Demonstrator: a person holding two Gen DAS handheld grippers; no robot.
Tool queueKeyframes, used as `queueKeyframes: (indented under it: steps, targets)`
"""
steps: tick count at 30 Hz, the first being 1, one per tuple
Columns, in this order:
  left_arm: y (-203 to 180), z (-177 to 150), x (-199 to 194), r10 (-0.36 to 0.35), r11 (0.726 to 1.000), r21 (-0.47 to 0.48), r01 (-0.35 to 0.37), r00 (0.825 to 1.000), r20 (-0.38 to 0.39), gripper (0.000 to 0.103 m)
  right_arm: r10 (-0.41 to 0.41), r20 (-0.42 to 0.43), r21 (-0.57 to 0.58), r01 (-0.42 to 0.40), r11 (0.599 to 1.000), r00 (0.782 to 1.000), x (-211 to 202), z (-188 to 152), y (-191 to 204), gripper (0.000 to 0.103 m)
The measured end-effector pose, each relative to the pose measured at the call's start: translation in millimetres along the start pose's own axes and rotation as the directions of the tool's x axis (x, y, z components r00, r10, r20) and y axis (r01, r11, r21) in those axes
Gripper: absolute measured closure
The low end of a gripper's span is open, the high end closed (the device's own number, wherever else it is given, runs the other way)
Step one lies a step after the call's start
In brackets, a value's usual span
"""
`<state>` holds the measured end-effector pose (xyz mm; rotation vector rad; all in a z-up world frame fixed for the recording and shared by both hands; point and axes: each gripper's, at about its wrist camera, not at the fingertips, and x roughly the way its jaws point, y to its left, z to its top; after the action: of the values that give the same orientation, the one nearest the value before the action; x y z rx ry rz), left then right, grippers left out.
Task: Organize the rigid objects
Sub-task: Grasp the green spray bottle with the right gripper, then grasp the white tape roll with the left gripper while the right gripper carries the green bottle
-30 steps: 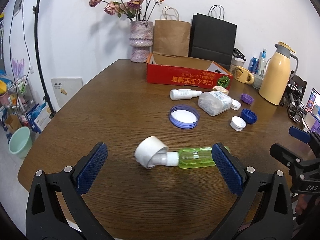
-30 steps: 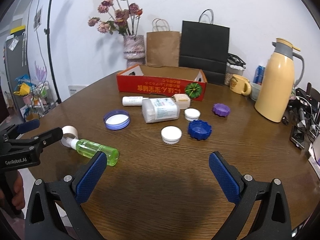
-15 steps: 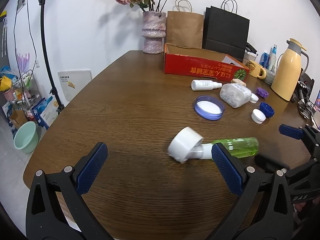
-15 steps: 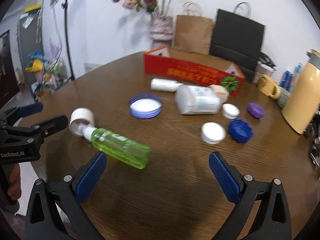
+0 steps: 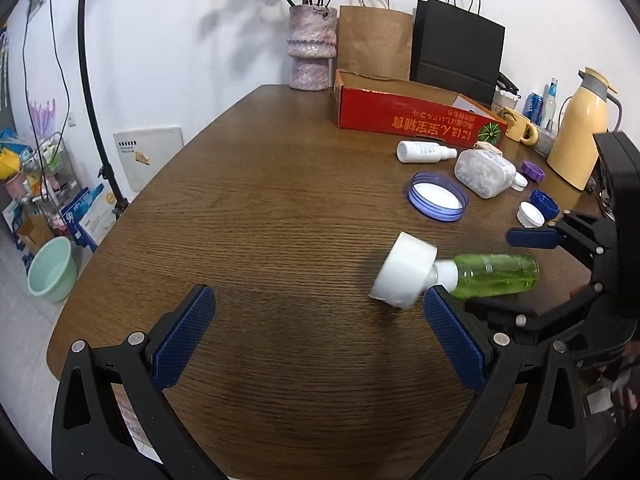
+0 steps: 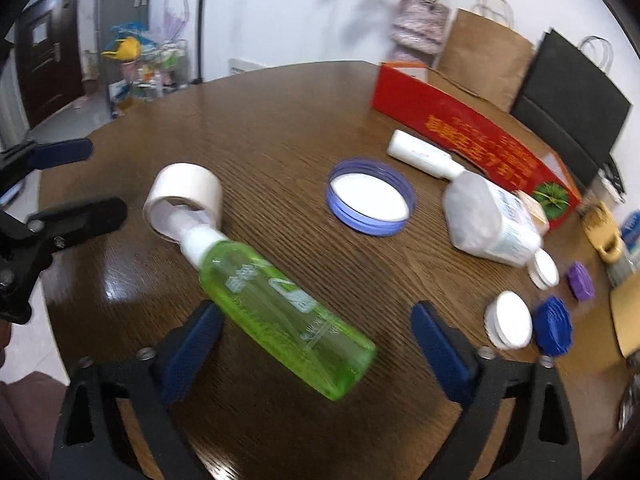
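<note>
1. The translucent green plastic bottle [image 6: 280, 316] lies on its side on the grained wooden table [image 5: 256, 208], its white nozzle poking into a white tape roll [image 6: 184, 196].
2. The right gripper [image 6: 316, 344], jaws spread with textured blue pads, straddles the bottle without touching it.
3. The left gripper [image 5: 316, 336] is released, holding nothing, beside the roll.

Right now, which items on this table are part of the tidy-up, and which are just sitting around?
Job items: green bottle, white cap, blue-rimmed lid, white bottle, pill jar, small caps, red box.

Bystanders: vase, paper bags, thermos, mug.
</note>
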<state>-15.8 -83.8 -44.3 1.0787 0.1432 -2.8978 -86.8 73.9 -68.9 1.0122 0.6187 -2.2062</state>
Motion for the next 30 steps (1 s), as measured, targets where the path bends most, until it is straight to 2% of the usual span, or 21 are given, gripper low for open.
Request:
queueKeyframes:
  steps: [2, 4, 5, 7, 9, 14, 17, 24, 30]
  targets:
    - [0, 1, 3, -0.012, 1.000, 0.003, 0.012, 1.000, -0.012, 0.000, 0.024, -0.001, -0.014, -0.024, 1.000, 1.000, 2, 4, -1, 0.025]
    - [0, 2, 6, -0.018, 1.000, 0.006, 0.018, 1.000, -0.018, 0.000, 0.064, -0.006, -0.021, -0.065, 0.998, 0.998, 3, 6, -2, 0.043]
    - [-1, 3, 7, -0.023, 1.000, 0.005, 0.023, 0.999, -0.022, 0.000, 0.074, -0.012, -0.024, -0.074, 0.997, 0.997, 4, 7, -4, 0.046]
    - [-4, 6, 9, -0.034, 0.999, 0.007, 0.034, 0.999, -0.028, 0.000, 0.076, -0.017, -0.023, -0.077, 0.997, 0.997, 2, 6, -5, 0.059]
    - [-7, 8, 12, -0.035, 0.999, 0.014, 0.035, 0.999, -0.025, 0.000, 0.085, -0.020, -0.019, -0.086, 0.996, 0.996, 1, 3, -7, 0.066]
    - [-17, 18, 21, -0.046, 0.999, 0.017, 0.046, 0.998, -0.035, 0.000, 0.086, -0.007, 0.027, -0.086, 0.996, 0.996, -4, -5, -13, 0.067]
    - [-18, 25, 24, -0.042, 0.999, 0.012, 0.043, 0.999, -0.035, 0.000, 0.082, 0.019, 0.097, -0.083, 0.992, 0.996, -4, -9, -24, 0.068]
    - [-3, 46, 33, 0.026, 0.999, -0.022, -0.026, 1.000, -0.017, 0.000, 0.045, 0.123, 0.223, -0.071, 0.972, 0.991, -20, -14, -45, 0.068]
    - [8, 67, 45, 0.072, 0.995, -0.065, -0.073, 0.997, -0.020, 0.000, -0.020, 0.192, 0.269, -0.034, 0.962, 0.981, -32, -7, -62, 0.068]
